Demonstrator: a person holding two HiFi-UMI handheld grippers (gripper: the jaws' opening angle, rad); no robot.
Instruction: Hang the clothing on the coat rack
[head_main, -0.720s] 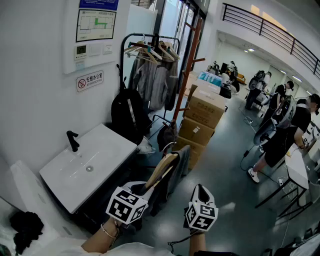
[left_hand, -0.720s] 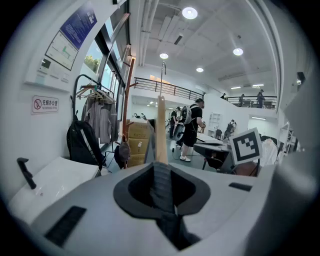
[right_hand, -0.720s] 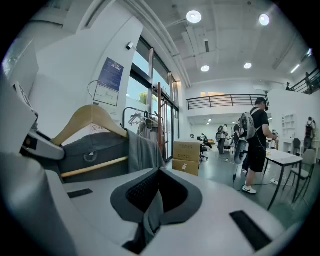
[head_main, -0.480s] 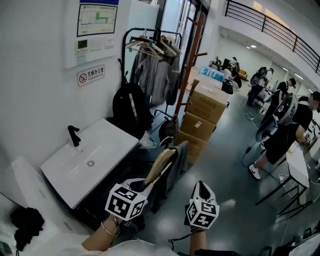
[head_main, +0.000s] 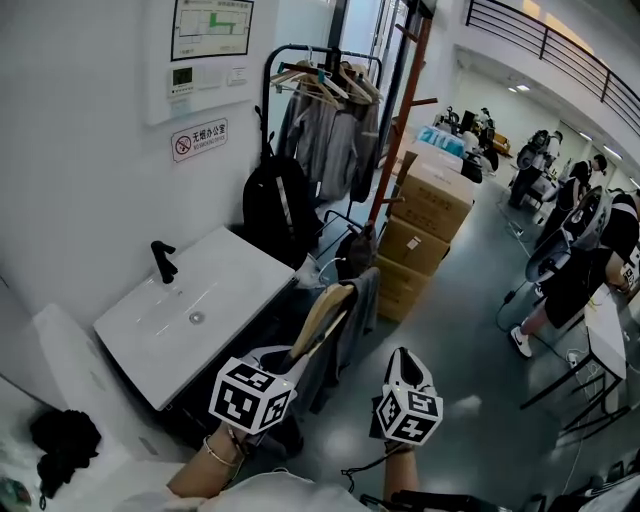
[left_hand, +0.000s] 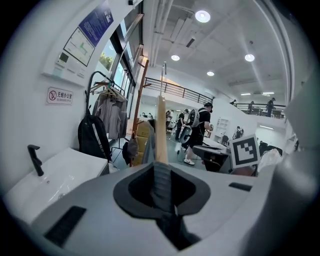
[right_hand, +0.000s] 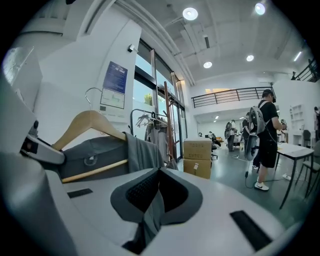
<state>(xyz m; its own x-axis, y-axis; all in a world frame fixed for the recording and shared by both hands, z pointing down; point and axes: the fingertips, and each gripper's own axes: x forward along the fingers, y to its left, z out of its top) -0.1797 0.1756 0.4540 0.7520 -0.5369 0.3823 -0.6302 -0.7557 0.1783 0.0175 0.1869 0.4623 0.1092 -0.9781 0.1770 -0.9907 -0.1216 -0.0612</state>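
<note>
A wooden hanger (head_main: 322, 318) carries a grey garment (head_main: 352, 322) that hangs off its right side. My left gripper (head_main: 296, 356) is shut on the hanger's near end, and the wood rises edge-on from the jaws in the left gripper view (left_hand: 161, 125). My right gripper (head_main: 400, 360) is beside it, shut on a fold of the grey garment (right_hand: 154, 200). In the right gripper view the hanger (right_hand: 90, 125) shows side-on at the left. The black coat rack (head_main: 320, 55) stands ahead by the wall, with hangers and grey clothes on it.
A white sink counter (head_main: 230, 285) with a black tap (head_main: 162, 262) is at my left. A black backpack (head_main: 275, 210) hangs under the rack. A red-brown pole (head_main: 392, 140) and stacked cardboard boxes (head_main: 425, 225) stand right of it. People (head_main: 585, 270) and a table (head_main: 605, 340) are at the far right.
The rack, sink and boxes have shifted right and slightly down in the head view and look a little nearer. Both grippers keep their hold and their places relative to each other.
</note>
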